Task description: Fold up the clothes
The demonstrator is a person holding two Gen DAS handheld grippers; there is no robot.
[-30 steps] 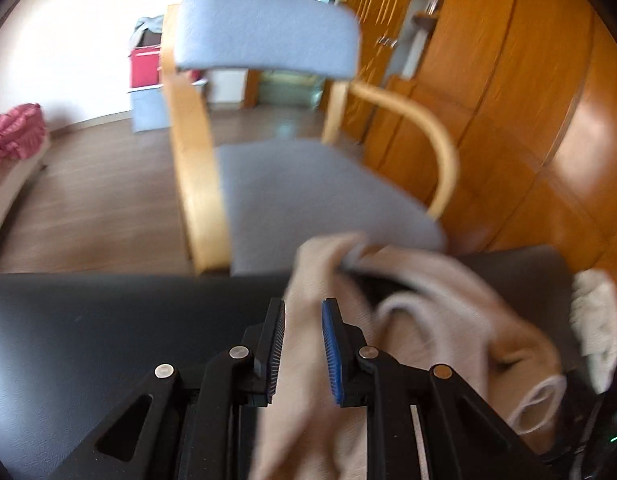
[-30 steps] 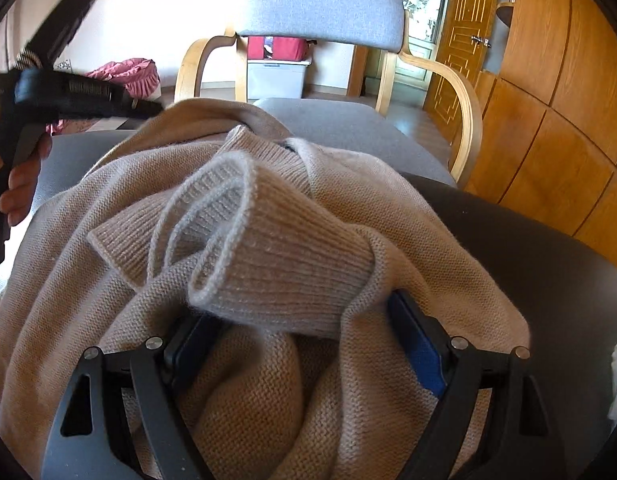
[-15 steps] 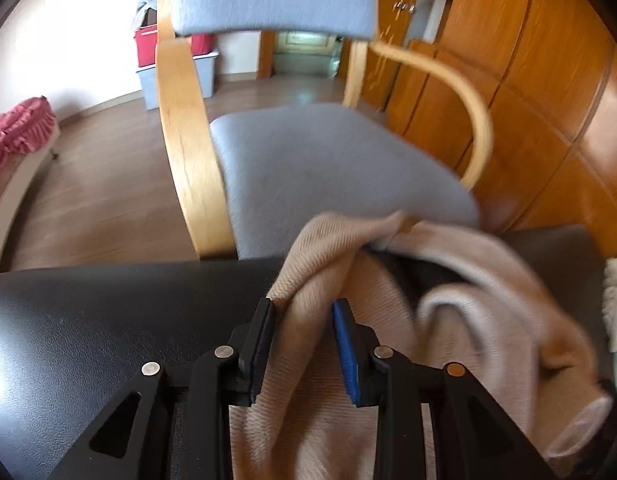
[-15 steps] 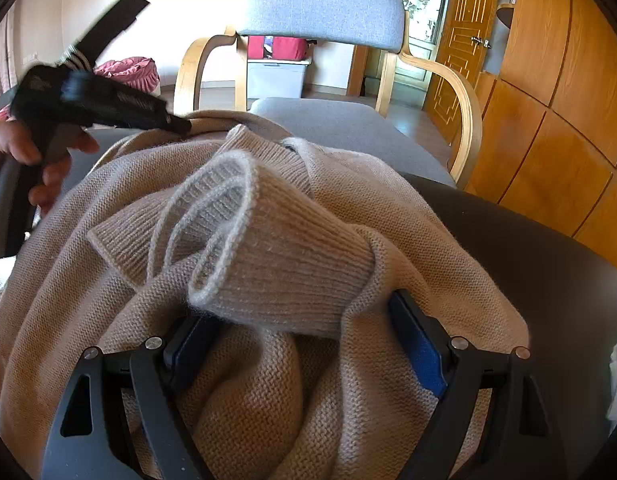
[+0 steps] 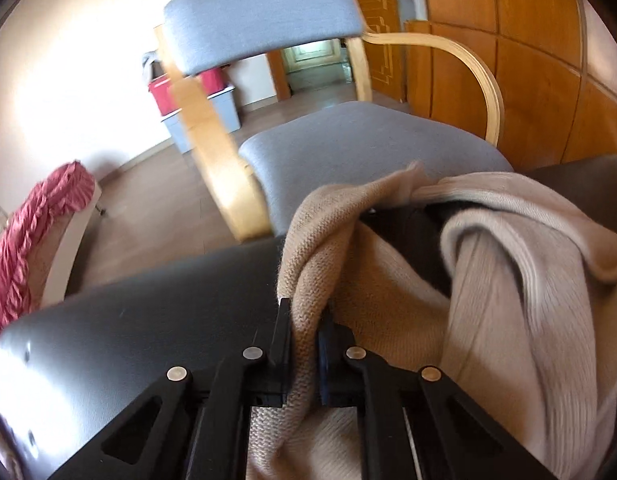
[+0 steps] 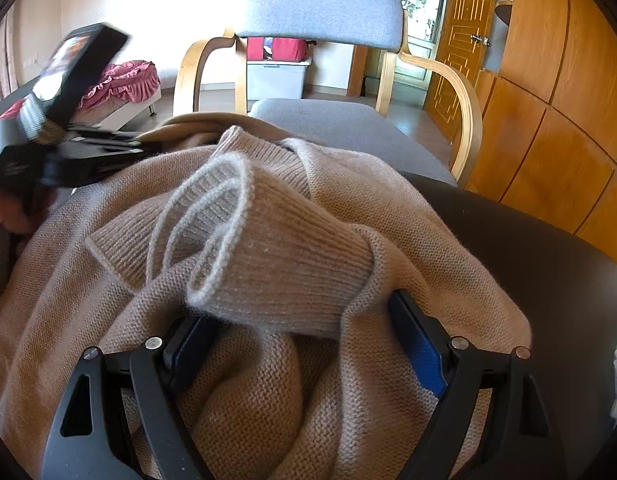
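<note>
Now, from my left wrist view: my left gripper [image 5: 304,344] is closing its jaws on a thick fold of the beige sweater [image 5: 488,312], and the knit already fills the narrow gap between the pads, bunched and rope-like where it climbs away from them. The sweater lies heaped on the black table [image 5: 140,328], spilling to the right of my fingers, with a ribbed cuff or hem curling open further over. Beyond the table edge stands the grey chair [image 5: 348,148], well clear of the work.

This fabric looks soft, floppy and fairly bulky; I judge it light enough for one pinch, but it will sag and stretch rather than hold any shape. A gather like the one I have may slip out layer by layer, so a firm bite on an edge or seam would serve better than a bite on a loose bulge.

Over to my right wrist view: my right gripper [image 6: 304,344] stands wide, and a fat roll of sweater [image 6: 268,264] sits between the blue pads. Whether those pads actually press the wool I cannot tell, as the cloth drapes over them. The ribbed cuff pokes up just ahead of the fingers. On the left, my left hand [image 6: 8,216] carries its gripper at the far edge of the heap.

For folding, I reckon the shoulders or the hem corners are the places to take, one per gripper, so the body can hang flat.
</note>
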